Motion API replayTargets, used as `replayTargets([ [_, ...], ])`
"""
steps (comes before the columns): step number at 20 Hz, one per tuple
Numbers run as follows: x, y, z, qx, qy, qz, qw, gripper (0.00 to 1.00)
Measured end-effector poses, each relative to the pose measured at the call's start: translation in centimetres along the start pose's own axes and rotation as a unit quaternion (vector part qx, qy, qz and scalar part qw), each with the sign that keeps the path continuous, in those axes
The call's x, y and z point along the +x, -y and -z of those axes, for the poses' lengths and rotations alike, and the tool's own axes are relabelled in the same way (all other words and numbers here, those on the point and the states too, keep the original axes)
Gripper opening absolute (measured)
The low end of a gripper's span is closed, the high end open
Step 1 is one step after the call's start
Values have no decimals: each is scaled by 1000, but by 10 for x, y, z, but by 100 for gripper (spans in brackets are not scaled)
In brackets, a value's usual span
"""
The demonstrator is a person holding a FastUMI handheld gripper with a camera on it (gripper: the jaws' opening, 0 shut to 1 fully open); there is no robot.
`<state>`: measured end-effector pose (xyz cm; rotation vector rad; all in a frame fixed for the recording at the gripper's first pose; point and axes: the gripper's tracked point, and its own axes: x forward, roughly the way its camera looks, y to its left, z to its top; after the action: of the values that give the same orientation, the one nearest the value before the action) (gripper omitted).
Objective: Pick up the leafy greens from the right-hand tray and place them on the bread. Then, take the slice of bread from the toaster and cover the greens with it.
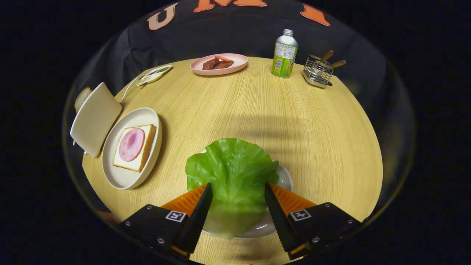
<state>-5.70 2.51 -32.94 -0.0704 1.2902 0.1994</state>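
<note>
lettuce leaf (232,173) being straddled by the gripper (238,191), fingers spread apart with nothing pinched, leaf lying over its plate (285,176), ham-topped bread (134,147) being left well off to the side

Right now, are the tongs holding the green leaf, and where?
Cannot tell for sure. The tongs straddle the lettuce leaf at its near, narrow end, fingers apart on either side, while it lies on its plate.

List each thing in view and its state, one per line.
tongs: open, astride the lettuce leaf
lettuce leaf: flat on its plate
bread slice: on white plate, ham on top
toaster: holds a slice
bottle: upright, capped
pink plate: holds meat
</note>
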Motion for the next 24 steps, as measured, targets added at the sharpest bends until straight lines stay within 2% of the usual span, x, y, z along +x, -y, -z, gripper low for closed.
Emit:
replayTargets([
  [2, 0, 0, -1, 0, 2, 0, 1000, 77],
  [4, 2, 0, -3, 0, 10, 2, 1000, 60],
  [5, 2, 2, -6, 4, 15, 5, 1000, 40],
  [6, 3, 4, -7, 11, 19, 8, 1000, 31],
  [7, 3, 6, -7, 20, 21, 9, 1000, 17],
  [9, 0, 2, -12, 46, 30, -7, 998, 5],
  [16, -39, -28, -49, 44, 98, -54, 993, 3],
  [24, -69, -117, -84, -27, 141, -134, 981, 3],
])
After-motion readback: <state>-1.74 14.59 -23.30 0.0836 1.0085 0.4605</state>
